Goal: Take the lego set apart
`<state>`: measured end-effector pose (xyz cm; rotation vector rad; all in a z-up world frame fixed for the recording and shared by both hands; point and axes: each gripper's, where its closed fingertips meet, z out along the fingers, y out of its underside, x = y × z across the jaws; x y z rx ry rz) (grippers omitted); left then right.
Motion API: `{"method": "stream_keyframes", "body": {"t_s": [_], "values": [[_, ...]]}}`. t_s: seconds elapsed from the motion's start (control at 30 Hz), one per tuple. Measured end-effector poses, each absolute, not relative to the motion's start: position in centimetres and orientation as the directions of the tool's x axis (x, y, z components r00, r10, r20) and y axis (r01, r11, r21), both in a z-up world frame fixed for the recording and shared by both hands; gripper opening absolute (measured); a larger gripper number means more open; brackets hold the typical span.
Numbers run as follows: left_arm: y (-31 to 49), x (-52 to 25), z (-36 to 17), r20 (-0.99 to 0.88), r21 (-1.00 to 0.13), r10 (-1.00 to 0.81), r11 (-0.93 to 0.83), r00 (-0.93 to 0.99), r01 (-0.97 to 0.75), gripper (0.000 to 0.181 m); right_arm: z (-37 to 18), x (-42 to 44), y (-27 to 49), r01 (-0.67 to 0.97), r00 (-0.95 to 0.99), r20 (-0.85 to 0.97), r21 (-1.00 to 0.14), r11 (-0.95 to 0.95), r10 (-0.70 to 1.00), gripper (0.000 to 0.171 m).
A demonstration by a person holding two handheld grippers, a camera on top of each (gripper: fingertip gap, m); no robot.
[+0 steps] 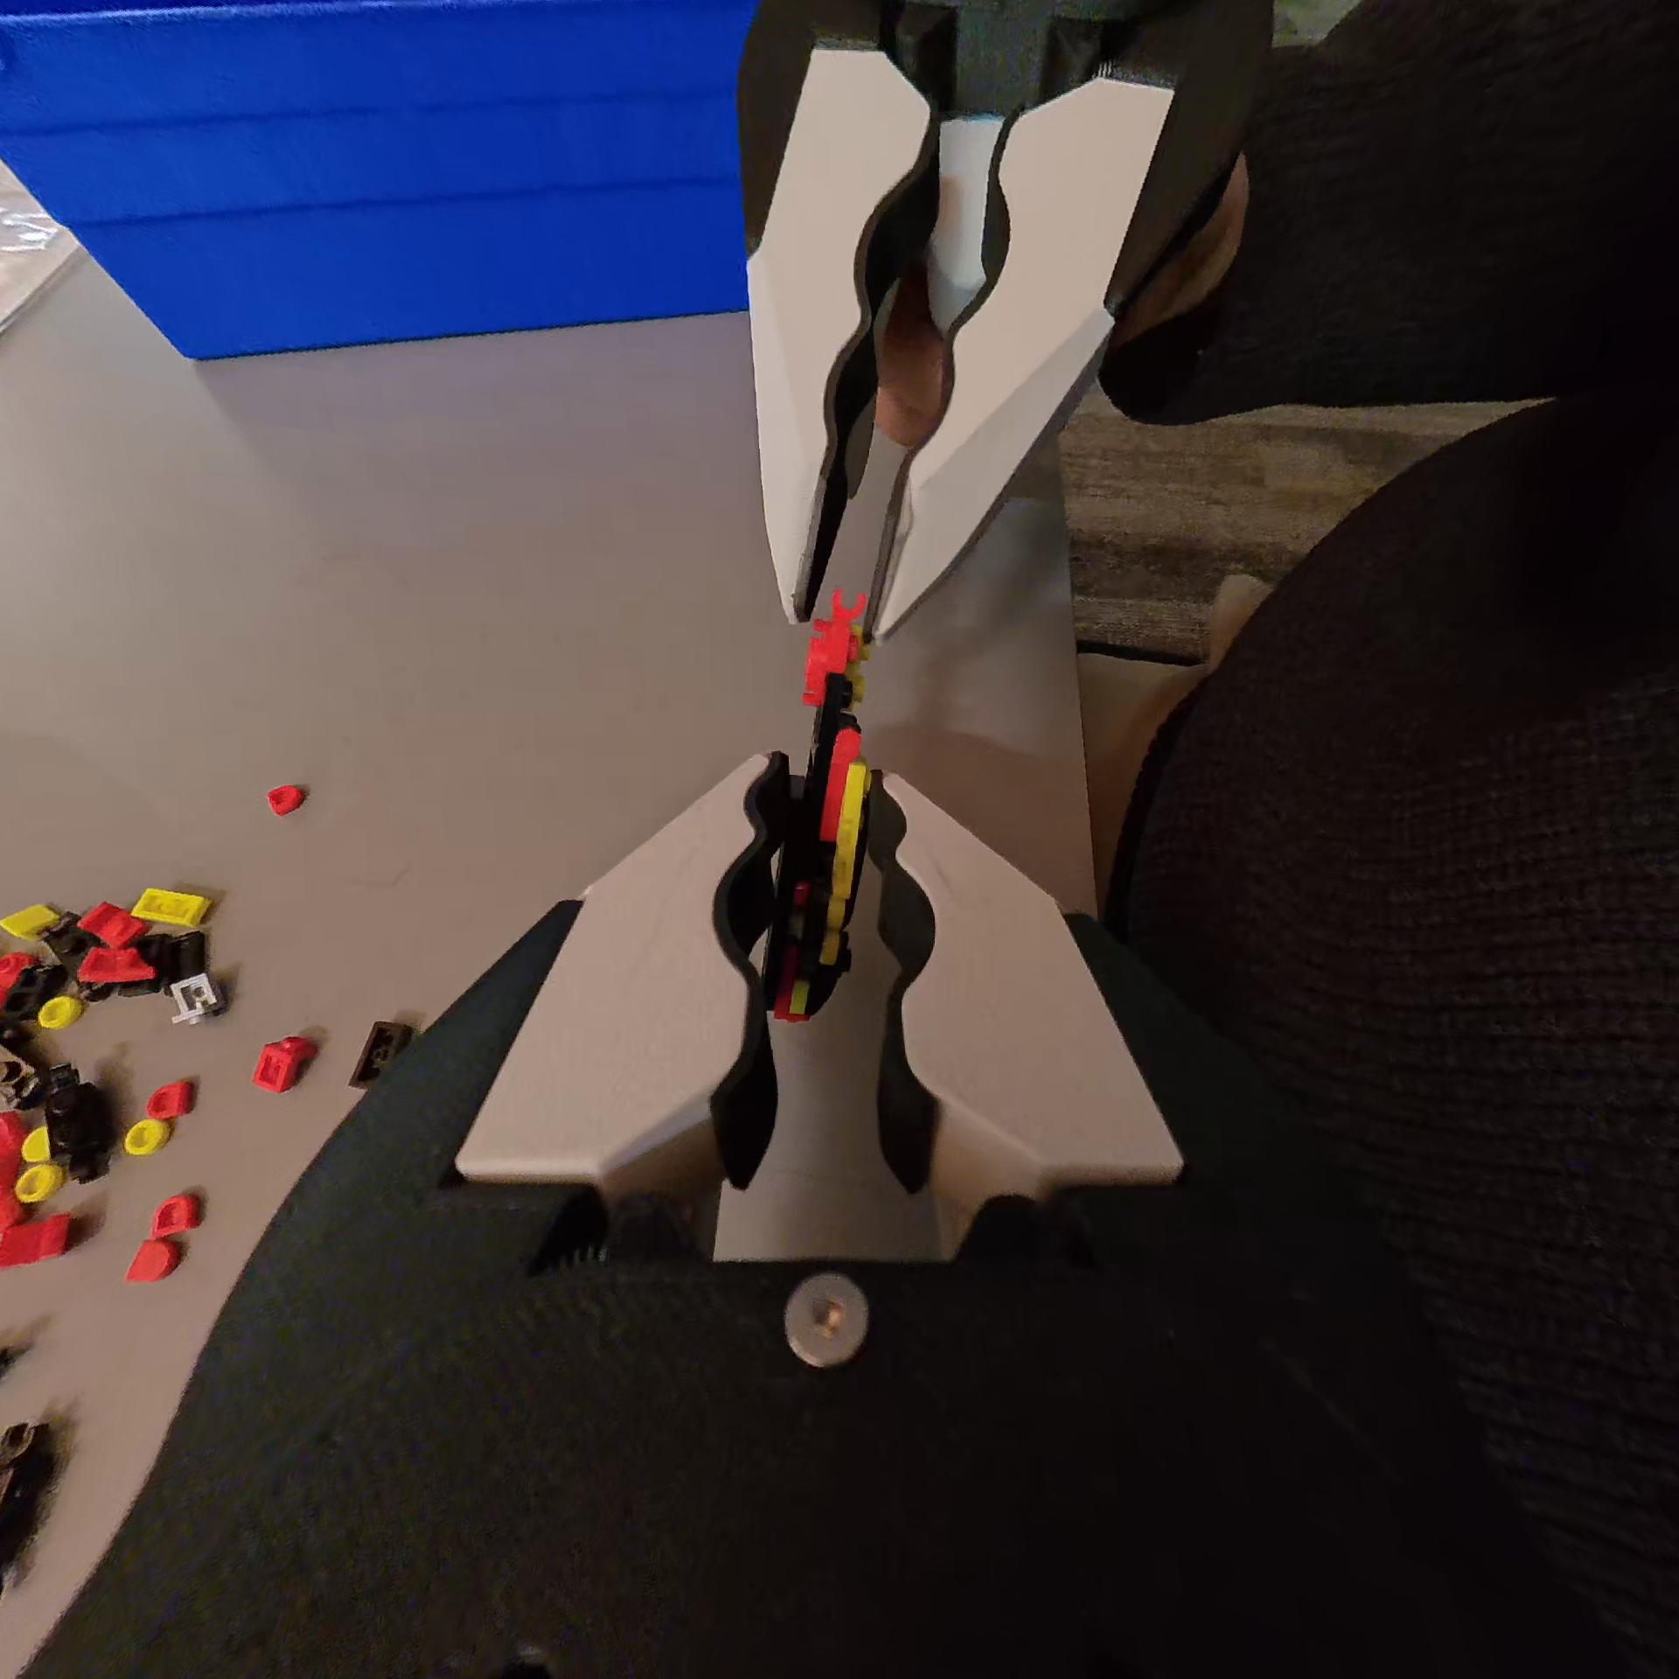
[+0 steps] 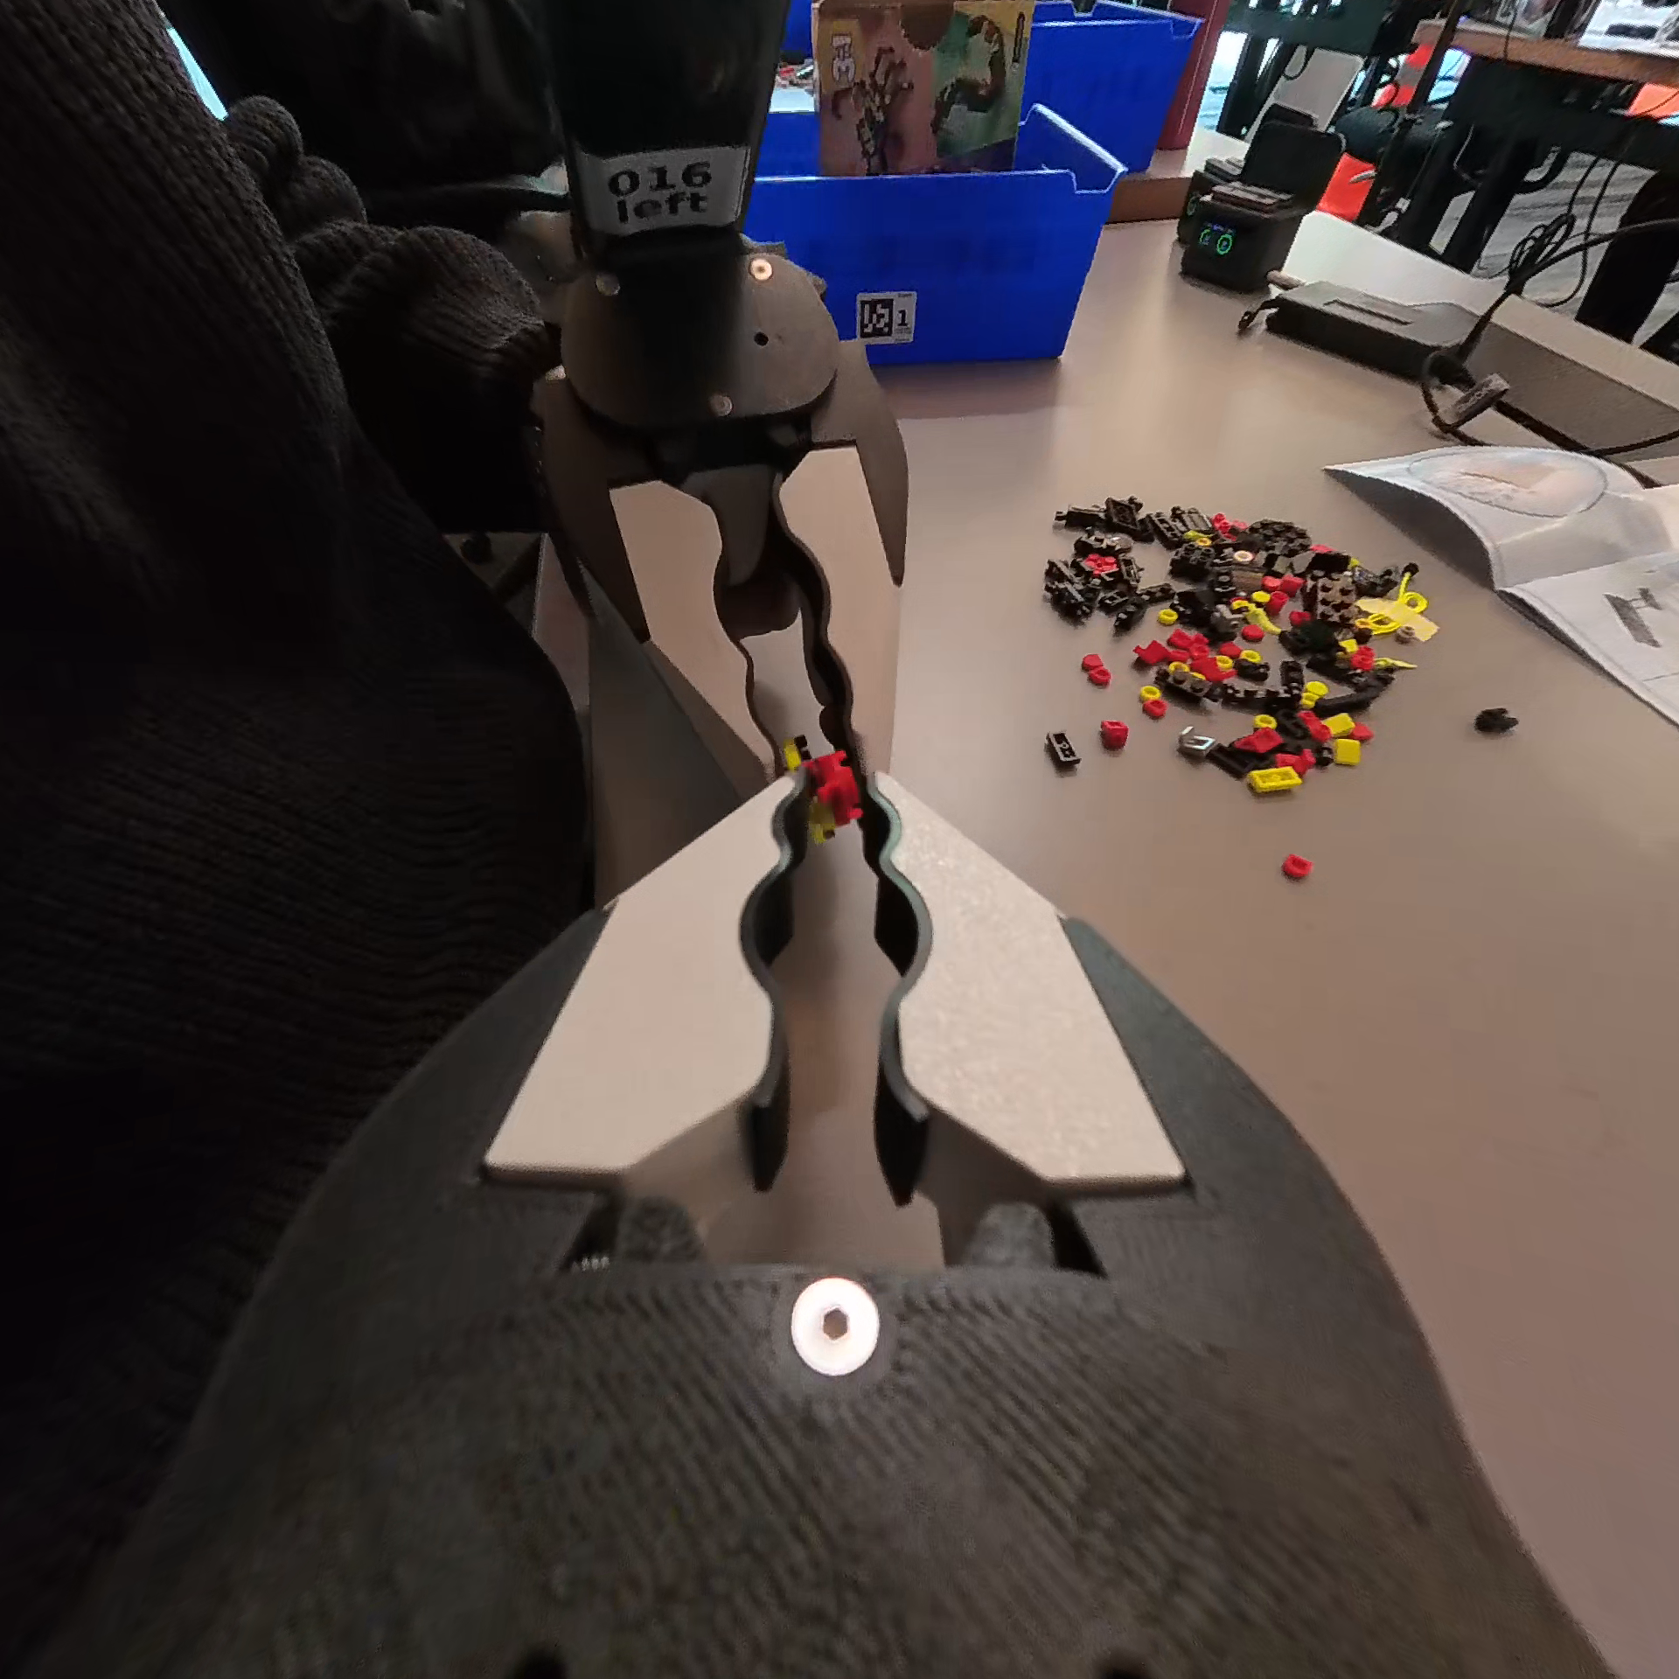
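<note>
A small flat lego assembly [image 1: 831,863] of black, red and yellow pieces is held on edge above the grey table [image 1: 454,591]. My left gripper [image 1: 827,772] is shut on its lower part. My right gripper [image 1: 836,618] comes from the far side, tip to tip with the left one, and is closed on the red clip piece [image 1: 831,650] at the assembly's far end. In the right wrist view the red piece [image 2: 831,781] sits between my right gripper's [image 2: 836,790] tips, and the left gripper [image 2: 822,736] reaches in from above. Most of the assembly is hidden there.
A pile of loose black, red and yellow pieces [image 2: 1245,627] lies on the table, seen at the left in the left wrist view [image 1: 91,999]. A blue bin [image 2: 936,254] stands behind. A paper booklet [image 2: 1544,536] lies at the right. A dark knit sleeve [image 1: 1454,818] is close by. The grippers are tip to tip, or close to it.
</note>
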<state>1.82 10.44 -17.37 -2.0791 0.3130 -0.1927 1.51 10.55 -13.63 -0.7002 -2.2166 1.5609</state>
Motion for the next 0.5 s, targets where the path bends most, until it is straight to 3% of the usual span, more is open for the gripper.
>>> {"method": "stream_keyframes", "body": {"t_s": [0.5], "values": [[10.13, 2.73, -18.01, 0.032, -0.847, -0.343, -0.508, 0.939, -0.157, 0.014, -14.26, 1.9, 9.87, 0.246, -0.838, -0.068, -0.933, 0.262, 0.541, 0.008]]}}
